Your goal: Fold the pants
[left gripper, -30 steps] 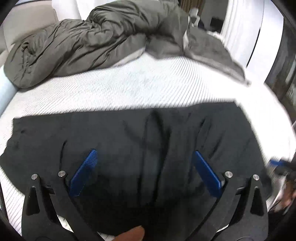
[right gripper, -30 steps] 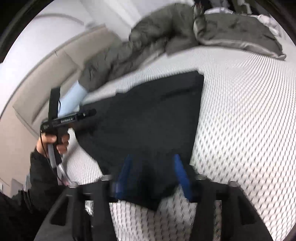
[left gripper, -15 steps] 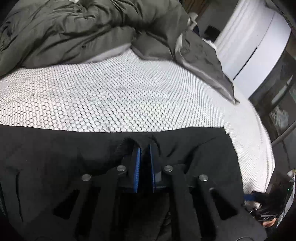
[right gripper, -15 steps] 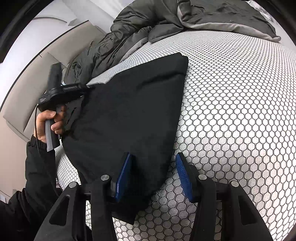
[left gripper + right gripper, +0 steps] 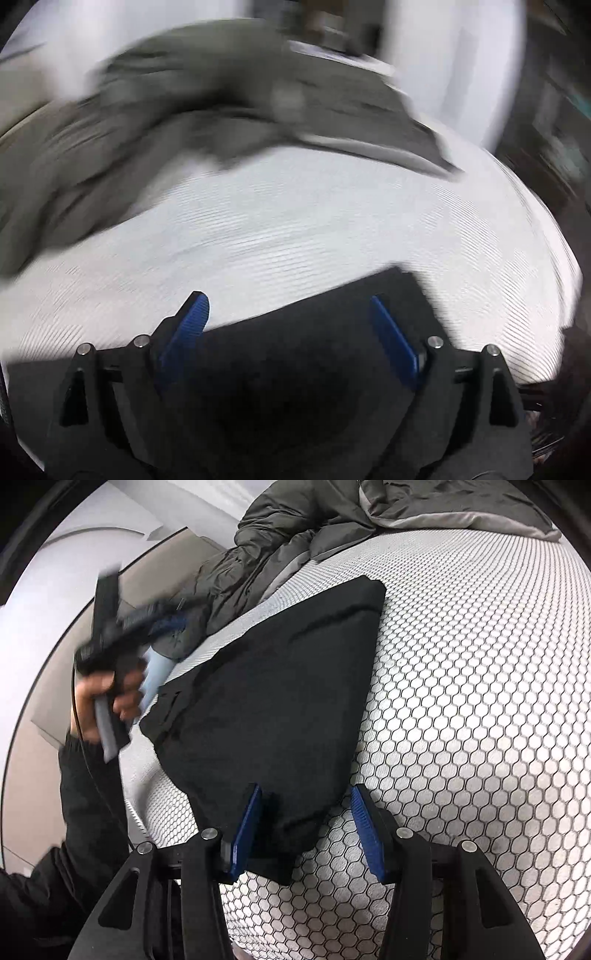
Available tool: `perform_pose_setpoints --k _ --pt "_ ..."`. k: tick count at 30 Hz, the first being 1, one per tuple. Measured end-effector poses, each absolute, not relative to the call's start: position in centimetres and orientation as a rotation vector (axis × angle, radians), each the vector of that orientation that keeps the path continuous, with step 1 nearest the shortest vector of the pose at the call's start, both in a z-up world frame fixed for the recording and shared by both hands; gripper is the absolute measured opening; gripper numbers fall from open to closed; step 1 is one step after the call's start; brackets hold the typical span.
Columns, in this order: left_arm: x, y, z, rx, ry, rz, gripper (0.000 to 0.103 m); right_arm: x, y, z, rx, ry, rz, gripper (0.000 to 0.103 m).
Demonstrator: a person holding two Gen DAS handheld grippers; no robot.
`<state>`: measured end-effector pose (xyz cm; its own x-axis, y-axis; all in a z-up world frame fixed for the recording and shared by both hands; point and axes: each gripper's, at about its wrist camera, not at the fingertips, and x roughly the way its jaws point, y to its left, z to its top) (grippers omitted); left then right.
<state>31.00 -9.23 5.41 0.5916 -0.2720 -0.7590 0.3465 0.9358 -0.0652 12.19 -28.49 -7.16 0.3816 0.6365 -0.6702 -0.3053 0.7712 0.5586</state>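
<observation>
White honeycomb-patterned bed [image 5: 480,701], grey duvet [image 5: 295,535] bunched at its far side; the black pants [image 5: 280,701] lie folded flat on it. They look soft, light and limp, best pinched at an edge or corner. Their long axis runs from the right gripper [image 5: 303,827] away toward the duvet. That gripper straddles the near corner, pads apart, not pressing. The left gripper [image 5: 288,328], spread wide after just opening, holds nothing.

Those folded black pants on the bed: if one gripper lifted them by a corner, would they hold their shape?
Probably not. The folded black fabric pants lie limp, creased and moulded to the white honeycomb-patterned mattress, so they would likely droop and unfold. They look light. The textured cover probably grips, so a push may bunch rather than slide them.
</observation>
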Motion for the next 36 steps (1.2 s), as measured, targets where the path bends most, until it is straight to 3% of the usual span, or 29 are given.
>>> perform_pose_setpoints --k 4,7,9,10,13,15,16,17,20,24,27,30,32,34,36 --pt "35.3 -19.3 2.4 0.299 1.003 -0.502 0.086 12.1 -29.6 -7.8 0.41 1.016 0.642 0.051" --pt "36.9 -23.7 -0.1 0.4 1.092 -0.562 0.078 12.3 -29.7 -8.0 0.416 1.019 0.644 0.051" --pt "37.3 -25.2 -1.6 0.47 1.13 -0.575 0.049 12.3 -29.5 -8.0 0.406 1.02 0.649 0.051" --pt "37.4 -25.6 -2.3 0.481 1.145 -0.588 0.028 12.4 -29.3 -8.0 0.409 1.021 0.656 0.051" --pt "37.5 -25.9 -2.3 0.479 1.11 -0.592 0.014 12.6 -28.7 -8.2 0.424 1.026 0.685 0.051" --pt "37.9 -25.5 -1.9 0.438 1.099 -0.584 0.012 13.1 -28.3 -8.5 0.459 1.027 0.712 0.051" --pt "38.1 -25.3 -1.6 0.416 1.094 -0.575 0.011 13.5 -28.4 -8.8 0.49 1.031 0.718 0.044" --pt "38.4 -25.1 -1.4 0.403 1.084 -0.566 0.01 14.0 -28.1 -9.1 0.501 1.037 0.707 0.027" --pt "38.8 -24.9 -1.0 0.374 1.073 -0.558 0.01 14.4 -28.0 -9.7 0.506 1.051 0.697 0.013" --pt "39.7 -25.3 -1.1 0.37 1.057 -0.543 0.011 13.0 -28.0 -9.4 0.488 1.047 0.732 0.009" --pt "40.0 -25.0 -1.4 0.348 1.081 -0.506 0.025 12.6 -28.2 -9.7 0.474 1.081 0.752 0.01" --pt "39.2 -23.6 1.5 0.337 1.01 -0.472 0.043 12.3 -28.8 -9.3 0.469 1.088 0.755 0.022" --pt "38.2 -22.3 3.4 0.308 0.976 -0.463 0.057 11.6 -29.2 -8.5 0.433 1.064 0.77 0.049" --pt "35.4 -20.6 5.4 0.256 0.937 -0.46 0.066 11.5 -29.2 -7.8 0.443 1.009 0.798 0.055" --pt "33.4 -18.7 6.3 0.214 0.902 -0.446 0.069 12.0 -28.1 -8.6 0.432 1.04 0.816 0.053"
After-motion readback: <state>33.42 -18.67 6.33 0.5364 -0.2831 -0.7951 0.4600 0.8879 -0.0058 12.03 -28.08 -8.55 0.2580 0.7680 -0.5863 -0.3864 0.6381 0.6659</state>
